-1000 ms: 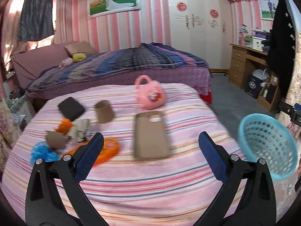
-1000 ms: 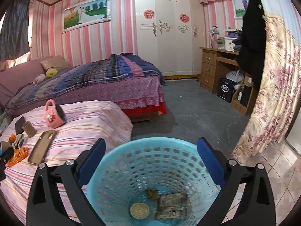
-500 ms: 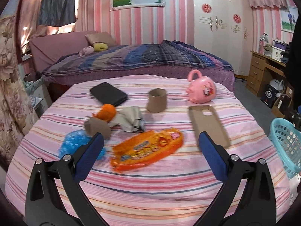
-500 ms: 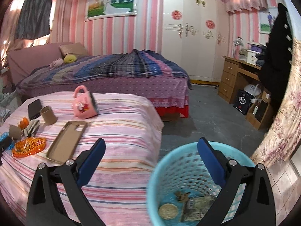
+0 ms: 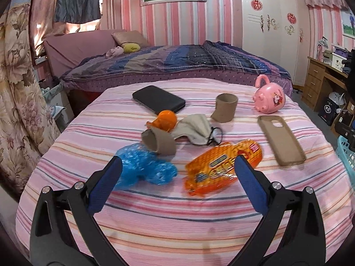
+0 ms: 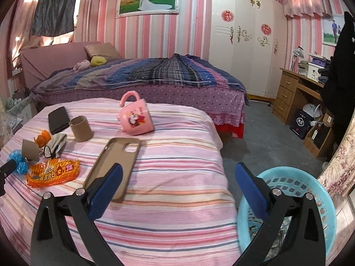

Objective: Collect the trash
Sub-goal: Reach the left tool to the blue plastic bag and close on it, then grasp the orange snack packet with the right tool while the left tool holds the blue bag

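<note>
On the striped table lie an orange snack wrapper (image 5: 221, 166), crumpled blue plastic (image 5: 144, 166), a flattened cardboard tube (image 5: 158, 143), an upright cardboard tube (image 5: 225, 108) and an orange scrap (image 5: 165, 117). My left gripper (image 5: 177, 179) is open and empty just above the blue plastic and the wrapper. My right gripper (image 6: 177, 186) is open and empty over the table's right edge, beside the blue basket (image 6: 310, 190), which holds some trash. The wrapper (image 6: 53, 173) also shows in the right wrist view.
A tan phone case (image 5: 280, 139), pink mug (image 5: 268, 99), black phone (image 5: 158, 99) and beige pouch with glasses (image 5: 195, 128) also lie on the table. A bed stands behind (image 5: 177, 64). A desk (image 6: 299, 93) is at the right.
My left gripper has swung left and come down close to the blue plastic and wrapper. My right gripper has swung left off the basket, toward the table.
</note>
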The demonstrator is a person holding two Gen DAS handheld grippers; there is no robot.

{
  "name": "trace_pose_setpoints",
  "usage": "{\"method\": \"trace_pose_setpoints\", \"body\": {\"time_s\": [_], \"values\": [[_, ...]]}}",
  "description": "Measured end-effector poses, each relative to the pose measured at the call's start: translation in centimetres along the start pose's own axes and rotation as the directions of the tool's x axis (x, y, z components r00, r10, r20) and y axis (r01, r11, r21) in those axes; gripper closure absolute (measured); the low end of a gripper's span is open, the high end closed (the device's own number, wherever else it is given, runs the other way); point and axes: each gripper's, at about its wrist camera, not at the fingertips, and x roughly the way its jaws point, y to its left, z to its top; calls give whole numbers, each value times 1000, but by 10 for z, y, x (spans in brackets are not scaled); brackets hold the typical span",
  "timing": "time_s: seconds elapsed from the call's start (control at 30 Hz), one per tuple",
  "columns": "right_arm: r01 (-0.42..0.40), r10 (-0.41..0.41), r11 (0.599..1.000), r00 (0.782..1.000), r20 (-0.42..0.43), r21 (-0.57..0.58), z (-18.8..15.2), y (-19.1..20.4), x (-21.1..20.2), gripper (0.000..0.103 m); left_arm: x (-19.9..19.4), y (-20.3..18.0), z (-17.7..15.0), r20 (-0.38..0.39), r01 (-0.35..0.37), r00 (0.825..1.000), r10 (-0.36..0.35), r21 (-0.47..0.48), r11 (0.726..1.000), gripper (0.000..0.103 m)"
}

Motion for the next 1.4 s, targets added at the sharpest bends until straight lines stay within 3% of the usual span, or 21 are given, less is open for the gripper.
{"method": "trace_pose_setpoints", "body": {"time_s": [0.4,0.87,1.07,1.2,1.33,1.4], "values": [[-15,15,1000,1000,-4,-13,-1,23,2,5,12,32,0,-41,-25,999,22,-71,997,6],[32,-34,998,999,-34,-47,-6,39,10,5,36,55,-10,-122,-53,991,47,-45,998,6],[33,-33,999,998,-50,-2,-7,39,14,5,53,62,-10,-160,-10,987,-2,-76,997,6],[-5,8,999,998,-64,40,-8,39,18,5,59,60,-12,-186,71,979,-85,-81,994,37],[-12,20,996,996,-91,85,-9,40,21,5,59,57,-14,-191,93,976,-105,-70,993,67],[-25,38,992,994,-105,126,-11,40,23,5,57,56,-13,-193,103,975,-114,-67,992,77]]}}
